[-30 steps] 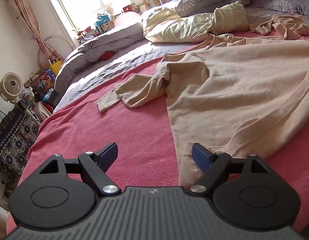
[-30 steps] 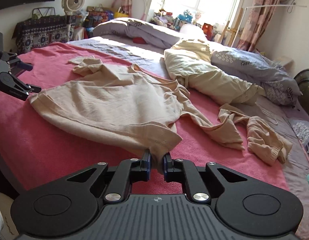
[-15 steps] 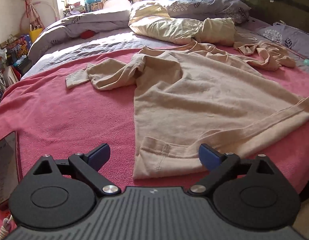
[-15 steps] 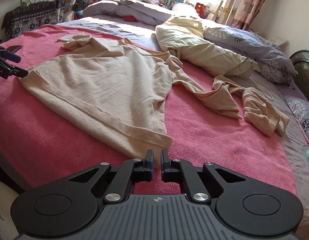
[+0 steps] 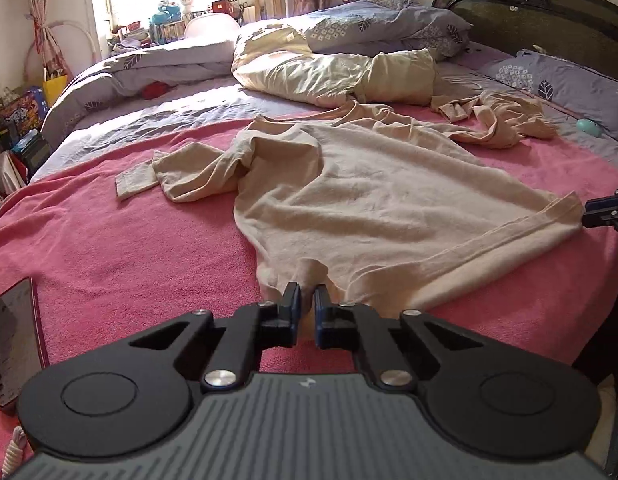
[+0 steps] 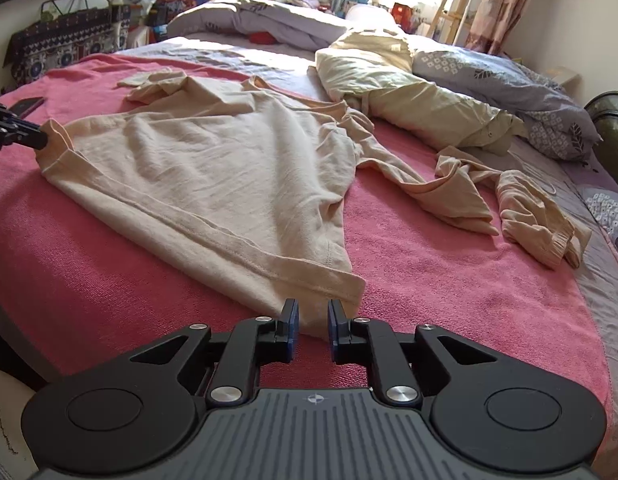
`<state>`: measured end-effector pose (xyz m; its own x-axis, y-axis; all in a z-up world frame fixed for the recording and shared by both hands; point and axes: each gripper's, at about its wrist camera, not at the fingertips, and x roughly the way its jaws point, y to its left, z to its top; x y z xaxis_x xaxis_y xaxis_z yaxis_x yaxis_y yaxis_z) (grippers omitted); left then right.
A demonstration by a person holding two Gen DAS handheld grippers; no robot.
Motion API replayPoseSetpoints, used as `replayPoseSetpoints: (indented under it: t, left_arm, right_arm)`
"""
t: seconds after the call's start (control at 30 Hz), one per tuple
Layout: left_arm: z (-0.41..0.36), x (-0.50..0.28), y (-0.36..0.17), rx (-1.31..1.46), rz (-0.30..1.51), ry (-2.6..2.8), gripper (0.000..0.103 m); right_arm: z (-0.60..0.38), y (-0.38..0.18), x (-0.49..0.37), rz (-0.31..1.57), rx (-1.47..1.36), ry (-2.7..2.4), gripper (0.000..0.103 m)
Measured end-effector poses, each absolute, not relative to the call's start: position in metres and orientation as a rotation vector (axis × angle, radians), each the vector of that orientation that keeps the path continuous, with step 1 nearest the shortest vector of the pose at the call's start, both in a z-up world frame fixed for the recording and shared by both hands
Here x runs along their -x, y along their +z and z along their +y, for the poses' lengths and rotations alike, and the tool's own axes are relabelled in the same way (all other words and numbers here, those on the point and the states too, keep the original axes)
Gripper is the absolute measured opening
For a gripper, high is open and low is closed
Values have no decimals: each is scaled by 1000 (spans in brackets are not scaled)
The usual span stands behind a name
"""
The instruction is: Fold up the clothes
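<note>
The beige long-sleeved shirt (image 5: 373, 208) lies spread on the pink blanket (image 5: 121, 248) of the bed, hem toward the person, collar and sleeves trailing off toward 12 o'clock. The left gripper (image 5: 305, 300) has just snapped closed from wide, and its jaws now pinch a gathered tuck of fabric at the shirt's near left hem corner, the cloth puckering up between the blue pads (image 5: 293, 312). That grip looks meant to anchor 1 corner so the hem can be pulled straight.

The right gripper (image 6: 312, 322) sits at the other hem corner, at about 6 o'clock in its own view. Its jaws have just been opening a little and now stand narrow, with the hem corner lying in the gap; I cannot tell whether the pads still press the cloth, and it seems more released than held. In the left wrist view this gripper shows at 3 o'clock, touching the corner.

With both corners set apart, the hem runs nearly taut between them, which suits flattening the shirt before a fold. A second beige garment (image 6: 525, 204) is bunched at 2 o'clock, unfolded, and a phone (image 5: 13, 340) rests at 9 o'clock.
</note>
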<state>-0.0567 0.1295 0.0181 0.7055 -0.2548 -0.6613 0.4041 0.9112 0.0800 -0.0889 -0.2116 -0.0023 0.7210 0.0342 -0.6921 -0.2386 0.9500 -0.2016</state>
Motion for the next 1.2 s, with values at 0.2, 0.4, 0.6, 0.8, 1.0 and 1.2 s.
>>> replayPoseSetpoints:
  t: [0.2, 0.4, 0.6, 0.8, 1.0, 1.2]
  left_arm:
    - [138, 48, 10, -286, 747, -333, 16]
    - [122, 41, 13, -389, 614, -306, 102]
    - [105, 55, 2, -501, 613, -398, 87]
    - [107, 77, -19, -618, 718, -507, 77]
    - [121, 69, 17, -528, 615, -420, 80]
    - [79, 6, 44, -388, 495, -270, 90]
  right_arm:
    - [-208, -3, 84, 744, 293, 159, 39]
    - [-183, -17, 73, 708, 465, 183, 73]
    - [-172, -19, 70, 738, 424, 237, 16]
    - [-161, -17, 102, 799, 532, 401, 12]
    - [-211, 18, 78, 711, 214, 286, 36]
    - [-264, 18, -14, 567, -57, -126, 52]
